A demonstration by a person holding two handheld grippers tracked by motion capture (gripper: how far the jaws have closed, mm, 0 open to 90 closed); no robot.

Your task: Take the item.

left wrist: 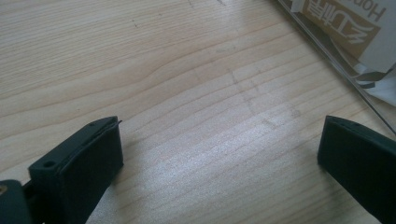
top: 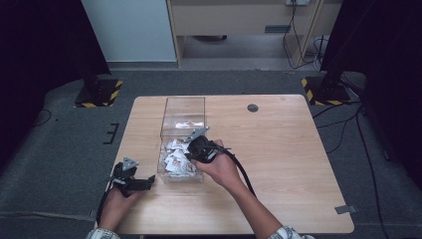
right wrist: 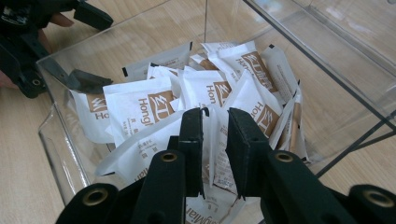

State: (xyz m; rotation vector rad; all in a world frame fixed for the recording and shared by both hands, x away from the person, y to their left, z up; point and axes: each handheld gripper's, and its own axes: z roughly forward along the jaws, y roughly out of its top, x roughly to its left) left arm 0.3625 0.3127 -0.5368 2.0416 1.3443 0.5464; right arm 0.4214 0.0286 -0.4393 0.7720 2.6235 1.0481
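- Two hand-held grippers were on record. The right gripper (right wrist: 215, 122) was lowered into a clear plastic box (top: 183, 107), its jaws drawn nearly together around one white sachet (right wrist: 215, 154) standing on edge between them; whether the pads had yet pressed on it could not be told.
- Many more sachets (right wrist: 140, 105), white with brown print, lay heaped loose just ahead of and below those jaws.
- The left gripper (top: 133, 181) rested low over the table (top: 278, 149) just outside the box's near corner, jaws wide apart, nothing between them.
- Handling note, as a judgement: the pinch should take a single sachet near its middle, then lift straight up clear of the box walls, so that neighbours did not drag along.
- Surface: pale wood-grain tabletop, one round cable port (top: 253, 107) beyond the right gripper.
- Room: grey carpet, two stand bases with yellow-black hazard tape (top: 99, 93) at the far corners, light cabinets behind.
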